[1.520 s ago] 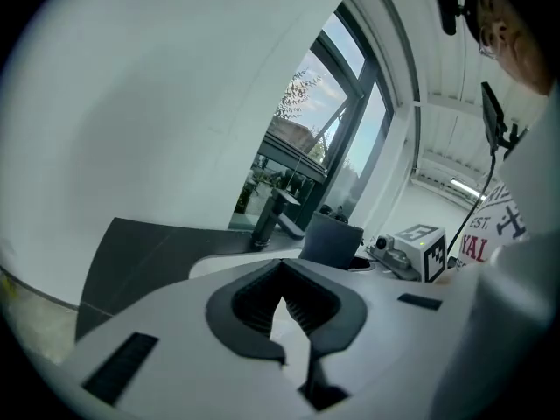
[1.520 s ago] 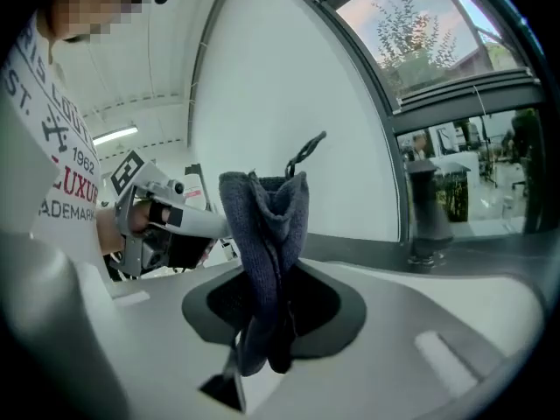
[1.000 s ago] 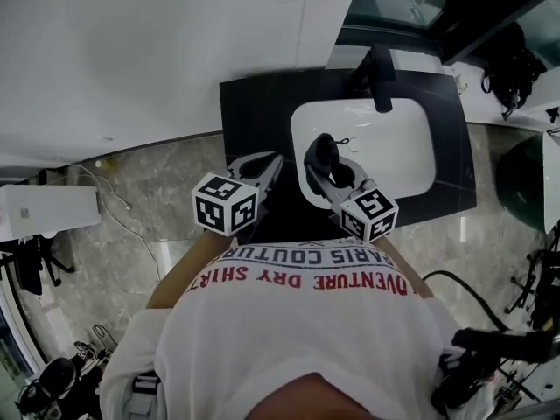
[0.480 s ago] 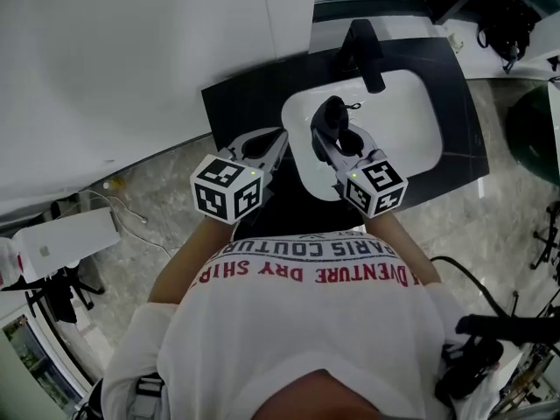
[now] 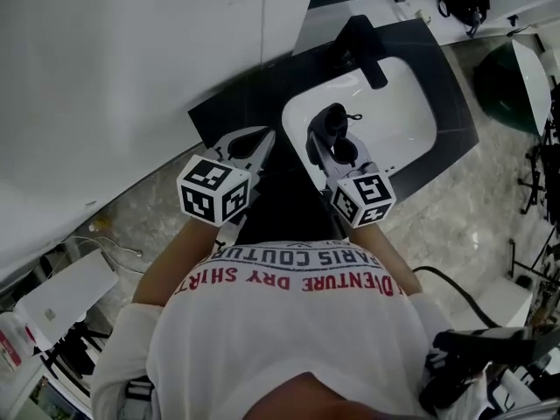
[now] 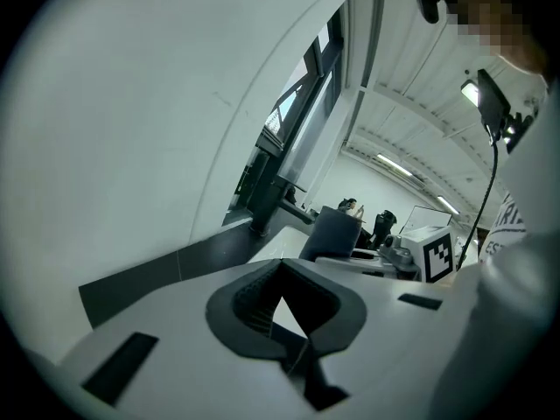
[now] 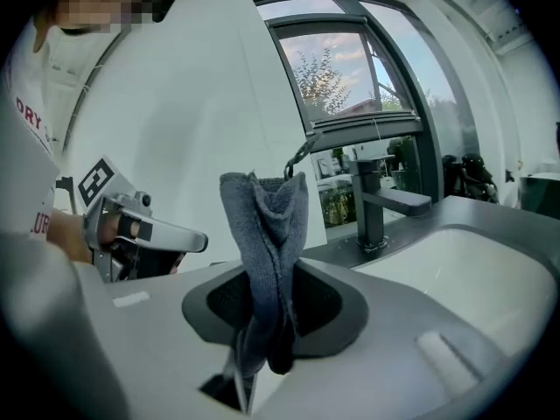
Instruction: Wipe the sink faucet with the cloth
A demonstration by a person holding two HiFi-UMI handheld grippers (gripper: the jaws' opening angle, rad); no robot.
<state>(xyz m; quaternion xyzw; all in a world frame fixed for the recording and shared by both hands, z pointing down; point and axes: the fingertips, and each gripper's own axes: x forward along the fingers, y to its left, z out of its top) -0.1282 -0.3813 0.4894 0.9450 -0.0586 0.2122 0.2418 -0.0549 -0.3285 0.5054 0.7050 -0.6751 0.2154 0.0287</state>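
Observation:
A black faucet (image 5: 361,49) stands on the dark counter behind the white sink basin (image 5: 394,121). My right gripper (image 5: 327,140) hovers over the basin's near left part, shut on a grey-blue cloth (image 5: 333,122). In the right gripper view the cloth (image 7: 267,234) stands up from between the jaws, with the faucet (image 7: 378,201) beyond it to the right, apart from it. My left gripper (image 5: 251,143) is over the counter left of the basin, shut and holding nothing. The left gripper view shows the faucet (image 6: 263,201) and the cloth (image 6: 336,234) ahead.
The dark counter (image 5: 254,90) meets a white wall (image 5: 131,68) on the left and far side. A window (image 7: 346,103) lies behind the faucet. A marble floor (image 5: 437,208) surrounds the counter. The person's white shirt (image 5: 289,322) fills the lower head view.
The head view has swung, so the sink now sits tilted in the picture. Both grippers stay at much the same place by the basin, and the cloth is still held.

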